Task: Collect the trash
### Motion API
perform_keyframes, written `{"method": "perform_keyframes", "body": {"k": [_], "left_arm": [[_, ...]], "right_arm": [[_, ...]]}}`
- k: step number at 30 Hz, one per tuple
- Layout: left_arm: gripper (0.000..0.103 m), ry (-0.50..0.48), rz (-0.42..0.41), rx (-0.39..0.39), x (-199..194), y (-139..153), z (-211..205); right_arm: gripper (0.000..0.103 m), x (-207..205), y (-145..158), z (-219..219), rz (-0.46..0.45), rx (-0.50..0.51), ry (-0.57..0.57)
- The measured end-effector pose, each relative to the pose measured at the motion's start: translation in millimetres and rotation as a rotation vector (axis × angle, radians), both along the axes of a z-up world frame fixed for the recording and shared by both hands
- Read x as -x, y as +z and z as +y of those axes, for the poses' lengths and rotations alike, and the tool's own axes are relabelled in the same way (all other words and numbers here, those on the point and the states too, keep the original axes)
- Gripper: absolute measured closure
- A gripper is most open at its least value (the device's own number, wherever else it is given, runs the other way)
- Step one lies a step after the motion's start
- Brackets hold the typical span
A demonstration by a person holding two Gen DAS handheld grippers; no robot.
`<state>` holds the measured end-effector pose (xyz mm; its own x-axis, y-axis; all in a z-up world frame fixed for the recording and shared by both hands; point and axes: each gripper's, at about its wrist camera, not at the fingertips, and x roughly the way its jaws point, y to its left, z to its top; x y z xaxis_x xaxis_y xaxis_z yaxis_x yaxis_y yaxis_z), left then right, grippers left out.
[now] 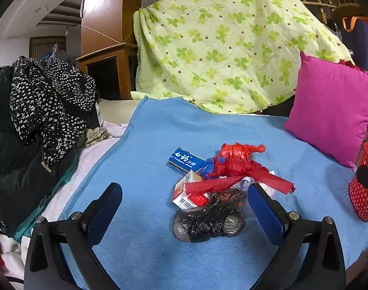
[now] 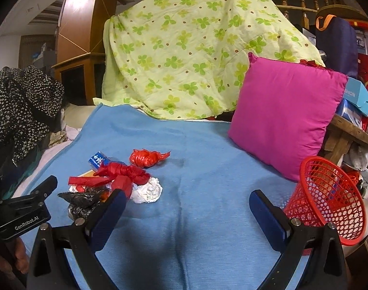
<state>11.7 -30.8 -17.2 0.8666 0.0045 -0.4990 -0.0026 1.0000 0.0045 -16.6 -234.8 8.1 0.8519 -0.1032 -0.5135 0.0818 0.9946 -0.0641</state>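
Red basket [image 1: 364, 188] cut off at frame edge

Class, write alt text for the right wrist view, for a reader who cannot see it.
An open right gripper hovers empty over a blue blanket, with a pile of knotted red plastic bags, a black bag and crumpled white paper to its left. A red mesh basket stands at right, below a magenta cushion.
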Motion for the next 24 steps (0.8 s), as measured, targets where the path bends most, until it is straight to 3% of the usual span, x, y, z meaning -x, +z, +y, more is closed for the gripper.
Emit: {"method": "perform_keyframes", "body": {"k": [24], "left_arm": [[0.000, -0.011, -0.018, -0.010, -3.1, -5.2, 3.6]], "right_arm": [[0.000, -9.1, -10.7, 6.8, 0.019, -0.011, 0.011]]}}
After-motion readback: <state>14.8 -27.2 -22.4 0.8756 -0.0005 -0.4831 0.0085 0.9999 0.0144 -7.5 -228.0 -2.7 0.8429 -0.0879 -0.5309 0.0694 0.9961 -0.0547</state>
